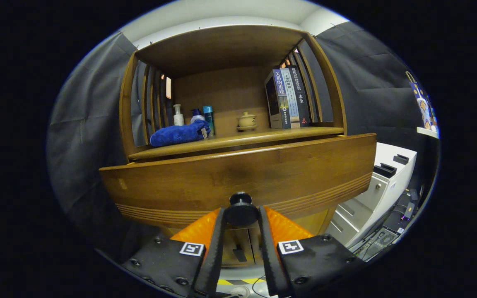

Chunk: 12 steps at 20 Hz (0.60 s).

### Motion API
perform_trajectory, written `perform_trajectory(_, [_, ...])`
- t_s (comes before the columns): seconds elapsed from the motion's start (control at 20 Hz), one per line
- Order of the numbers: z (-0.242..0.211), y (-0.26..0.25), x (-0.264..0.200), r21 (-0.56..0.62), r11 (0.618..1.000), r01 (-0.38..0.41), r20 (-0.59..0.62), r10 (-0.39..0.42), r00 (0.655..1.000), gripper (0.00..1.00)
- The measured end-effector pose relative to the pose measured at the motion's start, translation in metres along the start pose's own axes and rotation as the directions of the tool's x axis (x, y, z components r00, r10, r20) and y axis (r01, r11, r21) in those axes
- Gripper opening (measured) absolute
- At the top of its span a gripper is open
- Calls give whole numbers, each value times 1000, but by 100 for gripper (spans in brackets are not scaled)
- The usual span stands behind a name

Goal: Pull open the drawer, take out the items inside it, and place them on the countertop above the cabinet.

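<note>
Gripper view has the gripper (241, 216) clamped on the drawer knob (241, 208) at six o'clock below the drawer front (238, 176); pull straight back, level, without twisting.

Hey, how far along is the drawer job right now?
Early. The gripper has both fingers closed on the round black knob of the wooden drawer front. The drawer's inside is hidden, so no items are out yet. Left: pulling, emptying, placing on the wooden countertop.
</note>
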State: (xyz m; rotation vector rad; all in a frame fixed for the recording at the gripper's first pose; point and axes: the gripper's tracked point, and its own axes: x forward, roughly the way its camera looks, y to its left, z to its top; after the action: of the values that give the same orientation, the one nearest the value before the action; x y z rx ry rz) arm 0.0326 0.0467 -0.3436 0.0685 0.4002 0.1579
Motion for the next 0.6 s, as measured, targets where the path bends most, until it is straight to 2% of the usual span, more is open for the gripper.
perform_trajectory(0.1, [-2, 0, 12, 14, 1000, 0, -47, 1, 999, 56])
perform_trajectory(0.2, [1, 3, 13, 24, 1000, -8, -32, 8, 999, 53])
perform_trajectory(0.25, [2, 2, 13, 26, 1000, -3, -22, 3, 1000, 48])
perform_trajectory(0.35, [0, 1, 11, -11, 1000, 13, -26, -13, 1000, 44])
perform_trajectory(0.6, [-6, 3, -13, -35, 999, 18, -29, -19, 999, 39])
